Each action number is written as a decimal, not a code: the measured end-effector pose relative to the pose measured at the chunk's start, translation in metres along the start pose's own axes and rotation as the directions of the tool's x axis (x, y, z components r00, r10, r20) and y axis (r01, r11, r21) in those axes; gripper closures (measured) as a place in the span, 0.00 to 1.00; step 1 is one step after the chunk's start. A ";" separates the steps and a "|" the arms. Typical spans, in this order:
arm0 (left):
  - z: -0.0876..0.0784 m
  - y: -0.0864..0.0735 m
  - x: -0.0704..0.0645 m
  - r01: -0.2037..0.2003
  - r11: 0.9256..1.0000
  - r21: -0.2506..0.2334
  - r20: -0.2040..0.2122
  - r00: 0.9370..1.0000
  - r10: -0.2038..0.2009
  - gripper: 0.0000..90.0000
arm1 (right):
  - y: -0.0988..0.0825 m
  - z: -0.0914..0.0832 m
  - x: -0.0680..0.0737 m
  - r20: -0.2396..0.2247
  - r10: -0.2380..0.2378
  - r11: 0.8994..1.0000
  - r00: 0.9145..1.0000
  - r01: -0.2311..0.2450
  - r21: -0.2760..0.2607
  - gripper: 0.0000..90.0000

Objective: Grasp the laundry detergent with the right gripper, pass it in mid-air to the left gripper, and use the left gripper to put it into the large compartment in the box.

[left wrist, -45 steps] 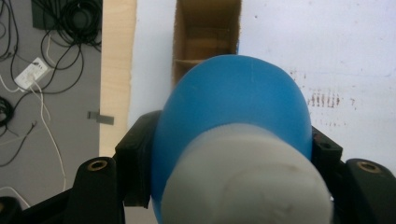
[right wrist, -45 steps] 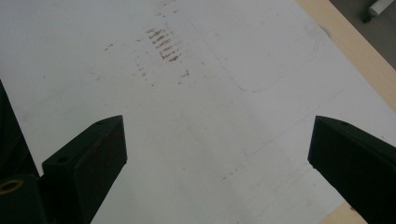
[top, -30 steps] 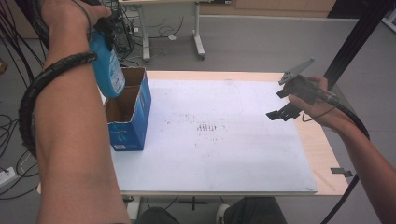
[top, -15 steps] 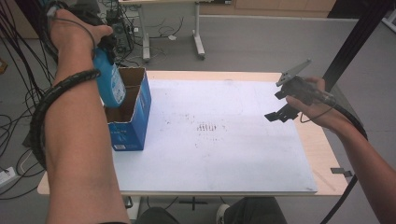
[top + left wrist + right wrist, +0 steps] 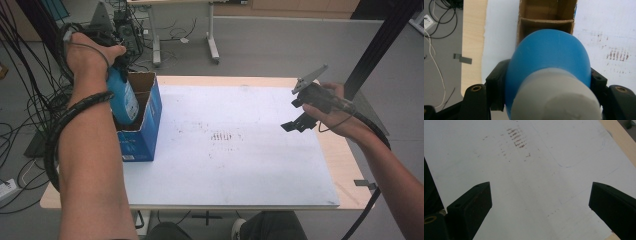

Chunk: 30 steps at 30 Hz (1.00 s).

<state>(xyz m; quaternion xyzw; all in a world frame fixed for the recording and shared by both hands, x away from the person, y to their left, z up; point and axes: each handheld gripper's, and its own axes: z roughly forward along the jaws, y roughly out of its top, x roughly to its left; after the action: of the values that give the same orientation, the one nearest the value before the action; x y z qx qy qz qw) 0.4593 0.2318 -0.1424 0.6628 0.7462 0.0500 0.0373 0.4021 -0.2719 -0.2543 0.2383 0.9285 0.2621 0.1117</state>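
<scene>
Left gripper [image 5: 119,67] has its jaws clenched on the blue bottle [image 5: 123,100], gripping just below the white cap [image 5: 554,98], at the shoulder where the body narrows. Bottle hangs upright, its base dipping into the open top of the blue cardboard box [image 5: 145,135] at the left end of the bench [image 5: 260,85]. From the left gripper view I look straight down past the bottle into the box; a cardboard divider [image 5: 546,21] splits it into compartments, and the bottle sits over the nearer one.

Handling, my judgement: smooth, rounded plastic, probably slippery, fairly stiff. Cannot tell how full it is. The shoulder grip is sensible: the flare under the jaws should stop it sliding through. Box walls are thin card; a knock could shift the box.

Right gripper [image 5: 300,120] held above the right side of the white sheet [image 5: 250,170], jaws released, wide apart, nothing between them.
</scene>
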 end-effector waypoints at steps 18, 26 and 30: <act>0.057 -0.006 -0.009 -0.029 0.999 0.024 0.006 1.000 0.028 0.40 | -0.002 0.002 0.004 -0.003 -0.005 1.000 1.000 0.005 0.013 0.05; 0.080 -0.006 -0.013 -0.042 0.998 0.043 0.008 0.999 0.041 0.40 | -0.005 0.002 0.004 -0.001 -0.003 1.000 1.000 0.003 0.017 0.05; 0.088 -0.006 -0.012 -0.041 0.998 0.047 0.010 0.999 0.041 0.40 | -0.006 0.003 0.004 0.000 -0.001 1.000 1.000 0.001 0.020 0.05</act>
<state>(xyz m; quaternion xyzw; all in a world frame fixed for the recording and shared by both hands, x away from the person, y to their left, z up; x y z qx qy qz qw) 0.4652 0.2214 -0.2311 0.6789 0.7332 0.0301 0.0240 0.3976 -0.2728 -0.2605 0.2388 0.9312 0.2529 0.1093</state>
